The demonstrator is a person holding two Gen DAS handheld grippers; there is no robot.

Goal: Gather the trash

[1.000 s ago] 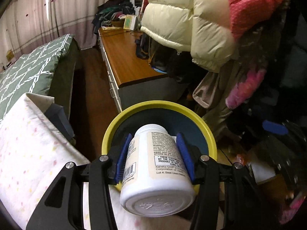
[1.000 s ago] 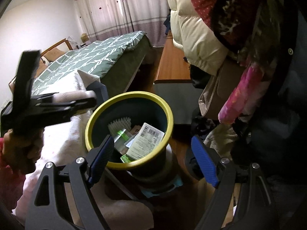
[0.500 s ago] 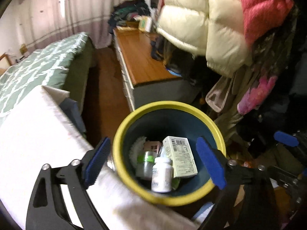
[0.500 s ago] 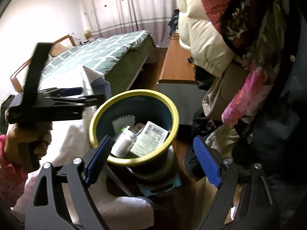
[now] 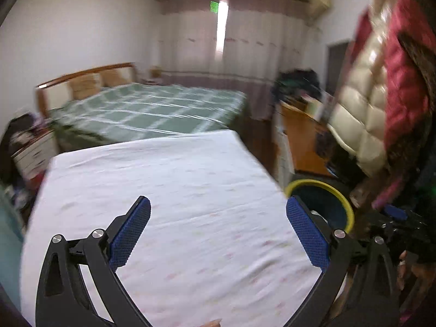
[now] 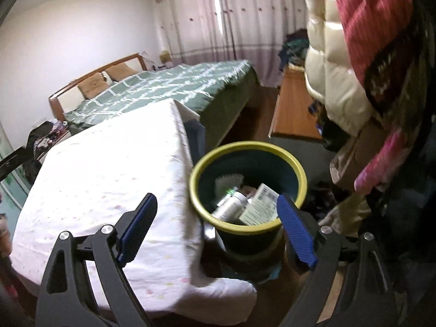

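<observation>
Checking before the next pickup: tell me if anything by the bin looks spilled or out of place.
Nothing stands out. The yellow-rimmed bin stands upright beside the white-sheeted bed, with the bottle and labelled box inside it.

No text can be read. A white box [image 6: 260, 204] in the bin [image 6: 246, 147] bears a barcode label, its print too blurred and small to make out.

The black left gripper with blue pads [image 5: 218, 229] gapes wide, jaws just opened and empty, while the matching right gripper [image 6: 216, 229] likewise spreads, empty.
</observation>
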